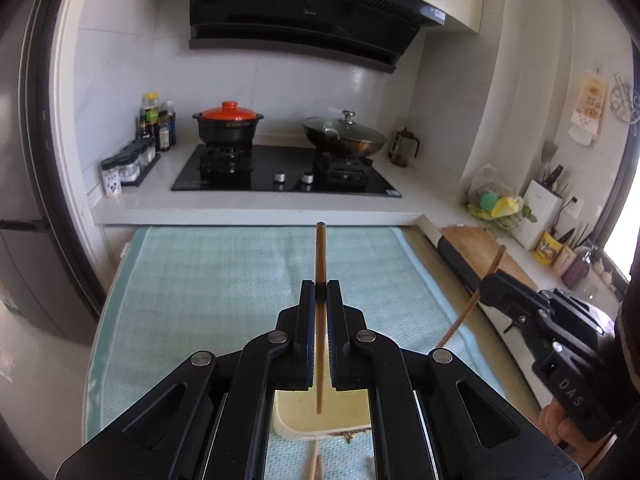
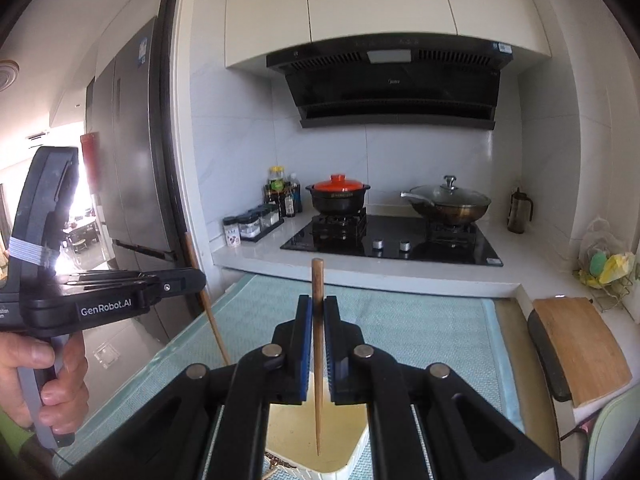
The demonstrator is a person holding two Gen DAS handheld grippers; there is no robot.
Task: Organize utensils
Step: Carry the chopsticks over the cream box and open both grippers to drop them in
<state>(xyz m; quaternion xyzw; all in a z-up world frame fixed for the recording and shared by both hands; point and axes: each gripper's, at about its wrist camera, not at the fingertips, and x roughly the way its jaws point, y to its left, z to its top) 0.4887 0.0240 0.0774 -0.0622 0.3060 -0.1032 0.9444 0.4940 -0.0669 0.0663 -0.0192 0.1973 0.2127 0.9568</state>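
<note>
Over a pale-green mat point(image 1: 200, 280), each claw point(image 1: 321, 286) point(image 2: 318, 302) pinches one slim brown chopstick point(image 1: 320, 256) point(image 2: 317, 284).

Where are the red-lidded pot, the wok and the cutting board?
Pot point(image 1: 228, 130), left wrist view, black body.
Wok point(image 1: 346, 142), left wrist view, dark side.
Cutting board point(image 2: 580, 344), right wrist view, wooden top.

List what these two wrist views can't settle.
- Cream container, left wrist view: mostly hidden behind the left gripper; contents unseen.
- Same container, right wrist view: covered by the right gripper.
- Loose chopsticks: cut by bottom edge.
- Spice jar labels: too small.
</note>
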